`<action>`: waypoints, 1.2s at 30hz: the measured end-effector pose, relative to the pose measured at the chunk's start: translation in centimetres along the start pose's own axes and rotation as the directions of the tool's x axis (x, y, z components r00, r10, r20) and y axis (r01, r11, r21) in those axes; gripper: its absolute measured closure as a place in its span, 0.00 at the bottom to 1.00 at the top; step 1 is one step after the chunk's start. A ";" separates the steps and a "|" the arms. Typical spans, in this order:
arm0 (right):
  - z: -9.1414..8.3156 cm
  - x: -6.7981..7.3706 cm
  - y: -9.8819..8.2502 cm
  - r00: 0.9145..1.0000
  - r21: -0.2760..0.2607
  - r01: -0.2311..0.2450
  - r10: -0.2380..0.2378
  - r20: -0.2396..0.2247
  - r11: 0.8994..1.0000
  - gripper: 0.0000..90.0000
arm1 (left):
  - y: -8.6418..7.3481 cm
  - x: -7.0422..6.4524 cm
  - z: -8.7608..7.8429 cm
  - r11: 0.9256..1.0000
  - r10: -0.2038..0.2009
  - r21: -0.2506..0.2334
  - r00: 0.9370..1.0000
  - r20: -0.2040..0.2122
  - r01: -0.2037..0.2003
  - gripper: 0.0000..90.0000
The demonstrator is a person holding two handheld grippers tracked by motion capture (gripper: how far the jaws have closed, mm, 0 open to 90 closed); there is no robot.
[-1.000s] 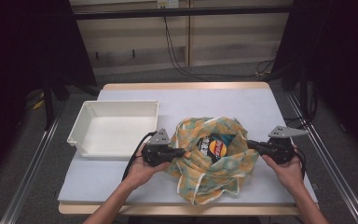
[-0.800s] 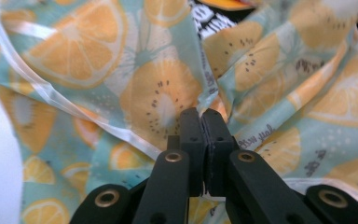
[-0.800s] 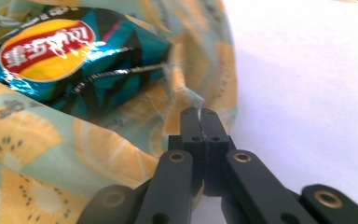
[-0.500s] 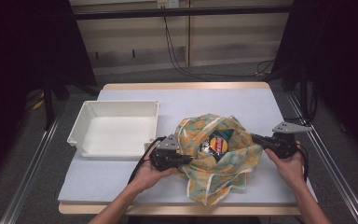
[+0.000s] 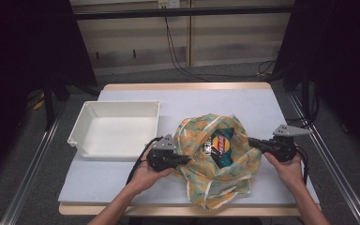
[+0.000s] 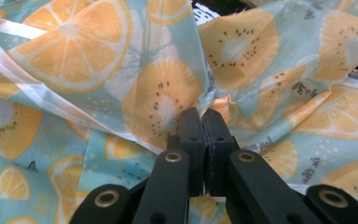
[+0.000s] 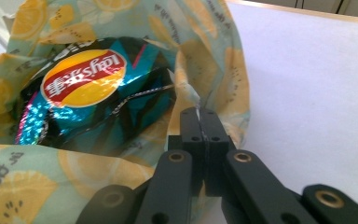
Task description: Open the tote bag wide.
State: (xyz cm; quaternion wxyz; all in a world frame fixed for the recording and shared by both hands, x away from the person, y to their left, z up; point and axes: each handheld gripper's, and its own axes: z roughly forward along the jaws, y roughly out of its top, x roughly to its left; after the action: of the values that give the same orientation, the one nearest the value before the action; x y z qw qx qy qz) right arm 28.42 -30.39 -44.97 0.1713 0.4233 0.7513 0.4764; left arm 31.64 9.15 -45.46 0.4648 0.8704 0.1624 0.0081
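A thin fabric bag printed with orange slices on pale teal (image 5: 215,159) lies on the white-topped counter (image 5: 215,103), a little right of the middle and toward the near edge. Its mouth faces up and is pulled wide, and a shiny blue crisp packet with a red and yellow logo (image 5: 221,144) sits inside it; in the right gripper view the packet (image 7: 88,93) lies at about ten o'clock from the jaws, with the logo upside down.

The left gripper (image 5: 183,160) meets the bag at its nine o'clock edge. In the left gripper view its jaws are clenched on a fold of the printed cloth (image 6: 168,93), which rises from between the tips at twelve o'clock. The right gripper (image 5: 254,142) meets the bag at its three o'clock edge. In its own view the jaws are pressed together on the bag's rim (image 7: 200,60), a thin edge of cloth standing between the tips. The bag is stretched between the two grippers, and its lower part trails toward six o'clock, as far as the counter's near edge.

A person's left hand (image 5: 150,174) and right hand (image 5: 288,168) hold the grippers, forearms coming in from six o'clock.

A white rectangular plastic tray (image 5: 117,129) stands at nine o'clock of the bag, just beside the left gripper and apart from the cloth.
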 end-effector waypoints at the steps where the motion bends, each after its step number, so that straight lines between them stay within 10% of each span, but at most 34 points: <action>1: 0.0 0.2 -0.1 1.000 0.011 0.008 -0.007 -0.004 1.000 1.00 | -0.1 0.1 -0.2 1.000 0.005 0.012 1.000 -0.005 -0.005 0.98; 11: -0.1 0.8 -0.8 1.000 0.031 0.016 -0.015 -0.017 0.999 0.97 | -0.6 0.3 -1.1 1.000 -0.014 -0.009 1.000 -0.010 0.014 0.96; 27: -2.5 1.9 0.4 0.999 -0.068 0.012 -0.015 -0.035 0.998 0.51 | 1.2 -1.1 -4.6 0.987 0.005 -0.159 0.999 -0.039 -0.012 0.57; 36: -3.9 3.2 0.5 0.999 -0.089 0.025 -0.029 -0.043 0.996 0.43 | 3.4 -1.8 -4.3 0.979 0.032 -0.200 0.999 0.004 -0.031 0.61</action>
State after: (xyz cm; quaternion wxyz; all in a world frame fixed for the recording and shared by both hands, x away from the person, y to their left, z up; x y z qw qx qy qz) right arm 24.18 -29.94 -42.15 0.1798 0.3944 0.7387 0.5162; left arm 30.18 10.34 -40.00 0.5502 0.8218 0.1452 0.0285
